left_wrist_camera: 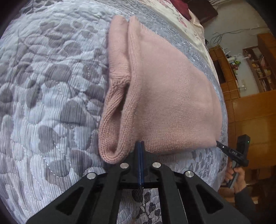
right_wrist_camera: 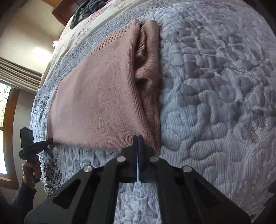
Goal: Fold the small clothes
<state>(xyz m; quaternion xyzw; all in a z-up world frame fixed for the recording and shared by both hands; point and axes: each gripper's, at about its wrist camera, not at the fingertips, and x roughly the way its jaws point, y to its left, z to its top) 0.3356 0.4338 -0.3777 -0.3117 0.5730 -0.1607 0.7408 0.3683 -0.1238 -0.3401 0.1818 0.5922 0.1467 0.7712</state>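
Note:
A pink knit sweater [left_wrist_camera: 172, 96] lies flat on the quilted bed cover, with one side folded over into a long roll [left_wrist_camera: 117, 96]. In the left wrist view my left gripper [left_wrist_camera: 140, 143] is shut, its blue pads pinching the sweater's near edge beside the roll. The right gripper [left_wrist_camera: 218, 143] touches the sweater's far right near corner, held by a hand [left_wrist_camera: 237, 175]. In the right wrist view my right gripper [right_wrist_camera: 138, 137] is shut on the near edge of the sweater [right_wrist_camera: 96, 103] next to the roll [right_wrist_camera: 150, 86]. The left gripper [right_wrist_camera: 50, 140] sits at the left corner.
The grey-blue quilt [left_wrist_camera: 43, 103] covers the bed, with a floral sheet [left_wrist_camera: 186, 19] beyond it. Wooden shelves [left_wrist_camera: 258, 69] and a cabinet stand past the bed's edge. A dark cloth [right_wrist_camera: 86, 10] lies at the far end, and a window [right_wrist_camera: 5, 112] is at the left.

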